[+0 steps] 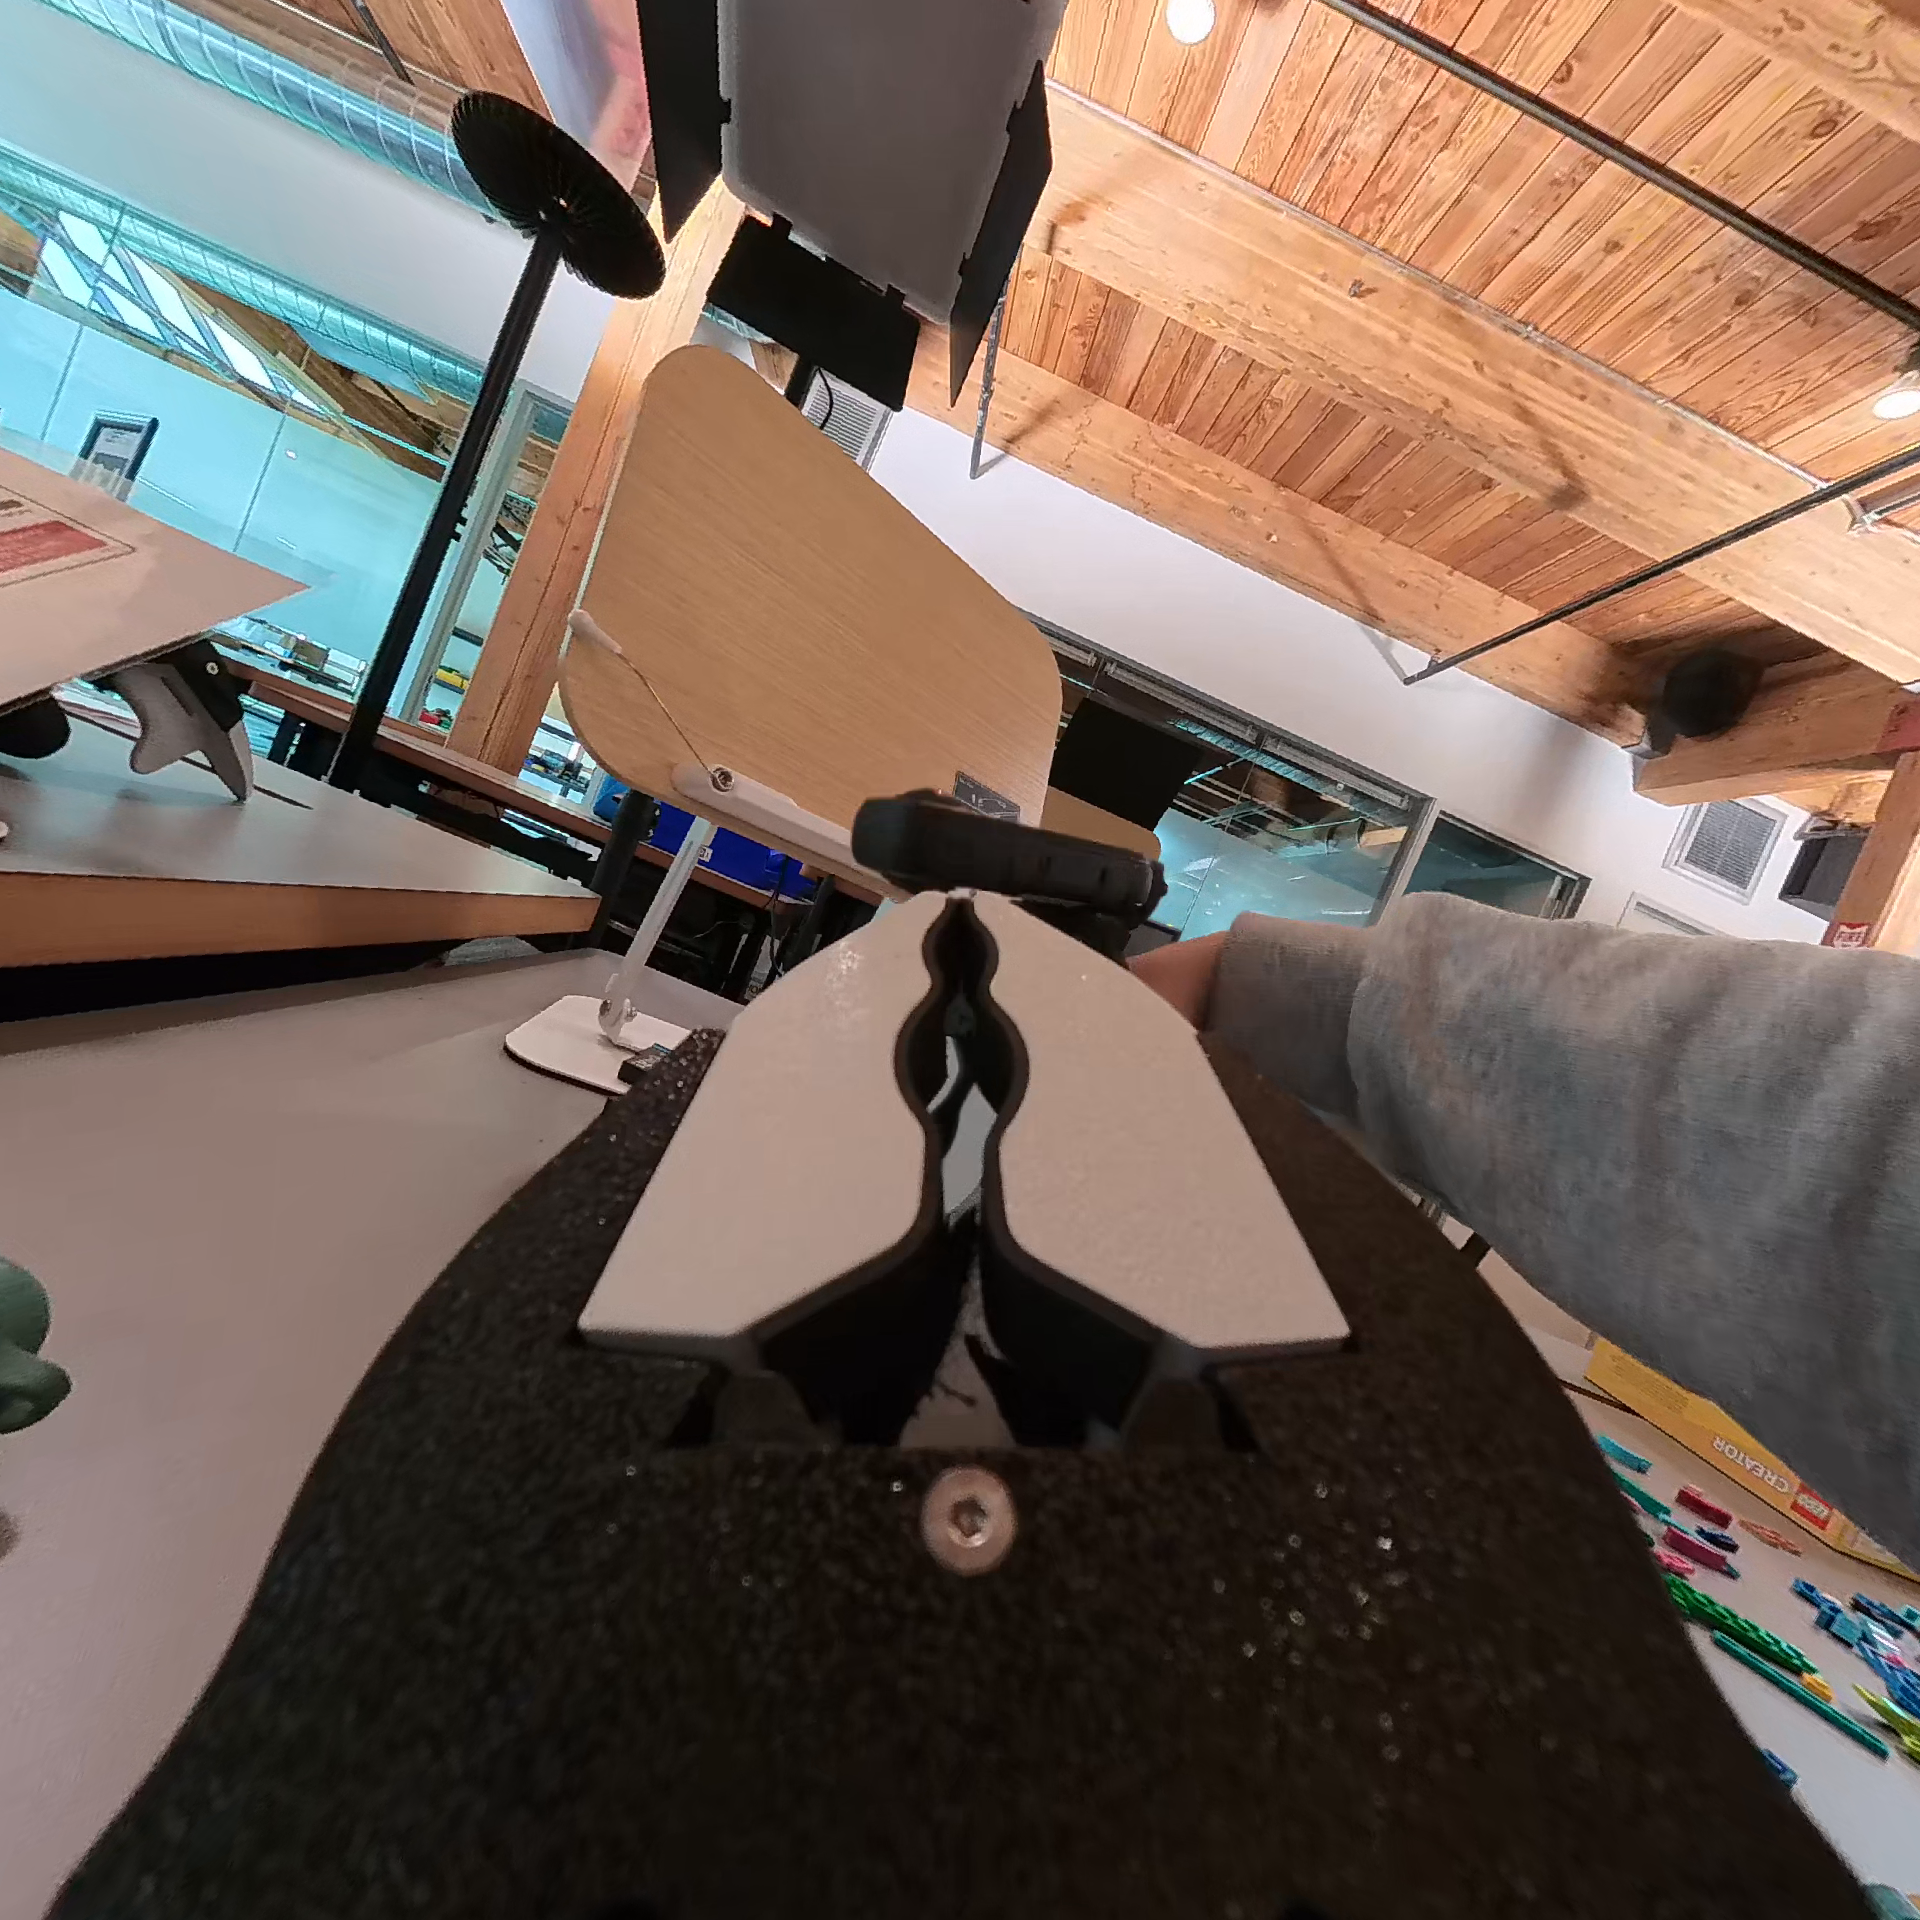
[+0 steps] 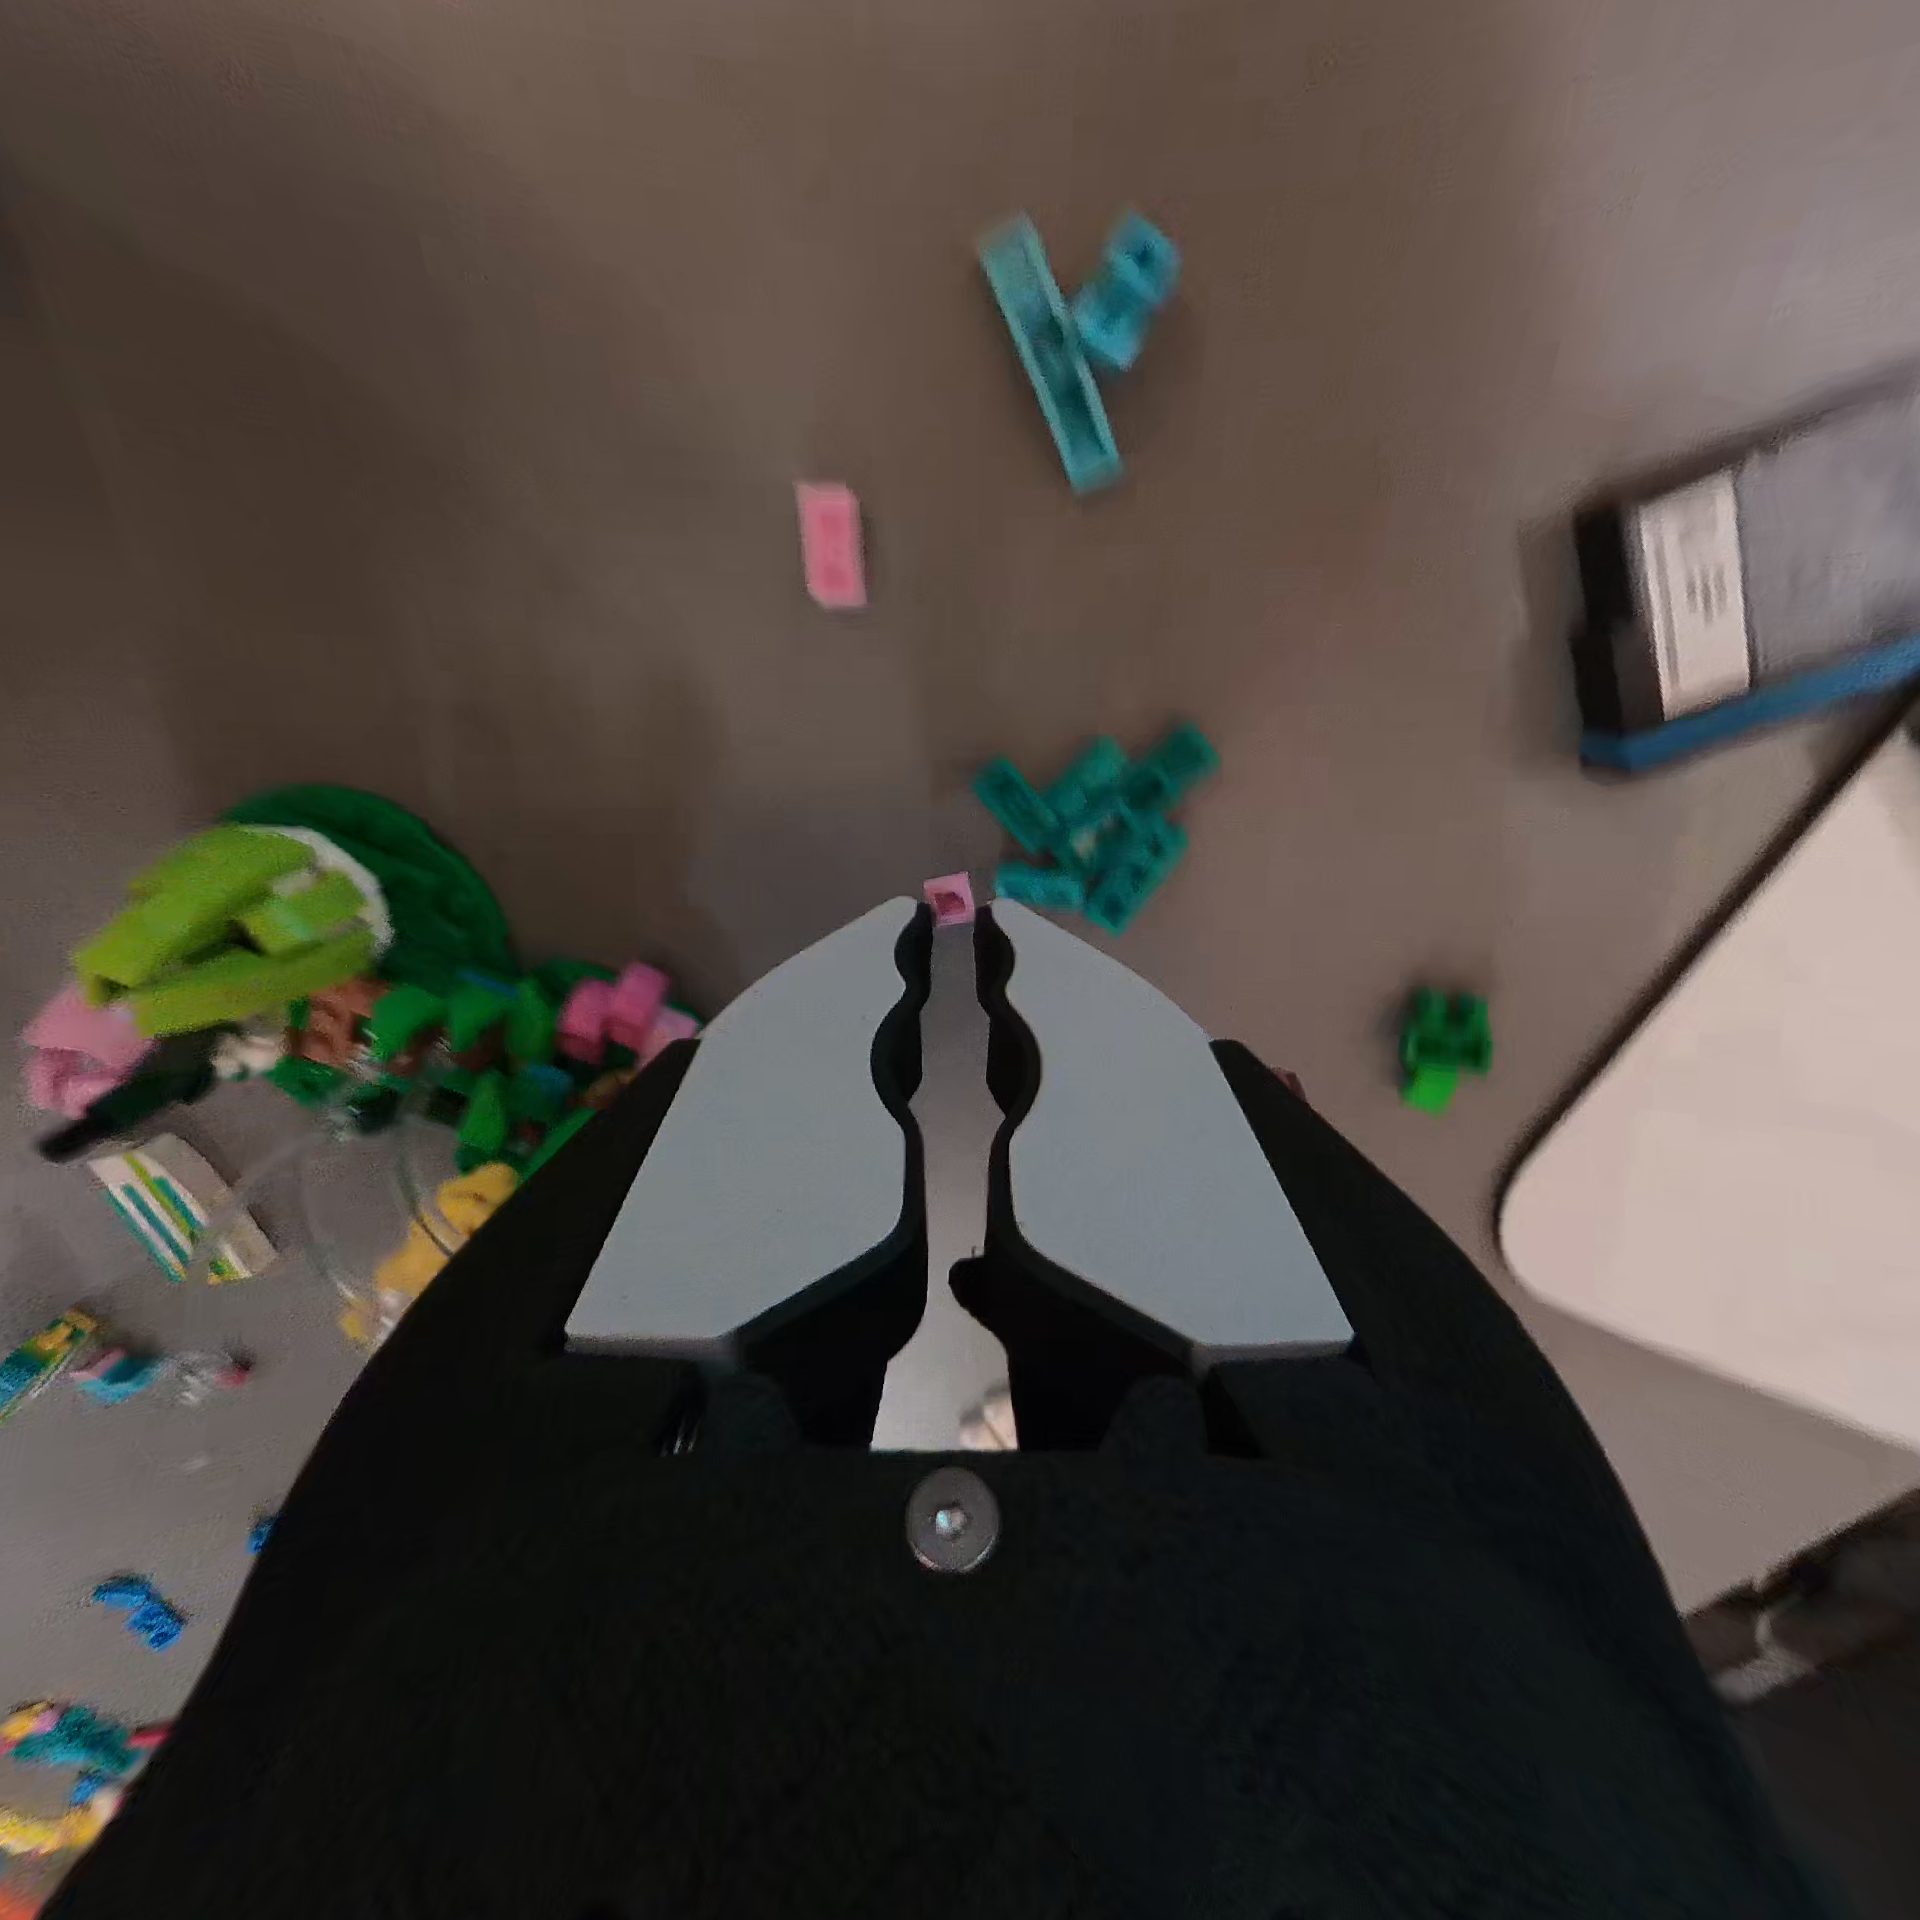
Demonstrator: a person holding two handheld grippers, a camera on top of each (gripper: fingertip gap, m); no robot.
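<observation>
Right claw (image 2: 954,912) over grey desk (image 2: 416,416), tips clamped on a small pink brick (image 2: 951,898). Brick about cubic, no clear long axis; hollow face toward camera. Teal bricks (image 2: 1101,821) lie just beyond the tips at 2 o'clock; flat pink plate (image 2: 831,542) farther off at 11, long axis running away from camera. Green model (image 2: 312,987) at 9 o'clock. Left claw (image 1: 961,902) tilted up off the desk, tips together, nothing seen between them; grey sleeve (image 1: 1610,1122) at 3 o'clock.

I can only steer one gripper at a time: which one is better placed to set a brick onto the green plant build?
Right. The right gripper already pinches a small pink brick above the table, near the green plant build. The left gripper is shut, tilted up toward the ceiling.
</observation>
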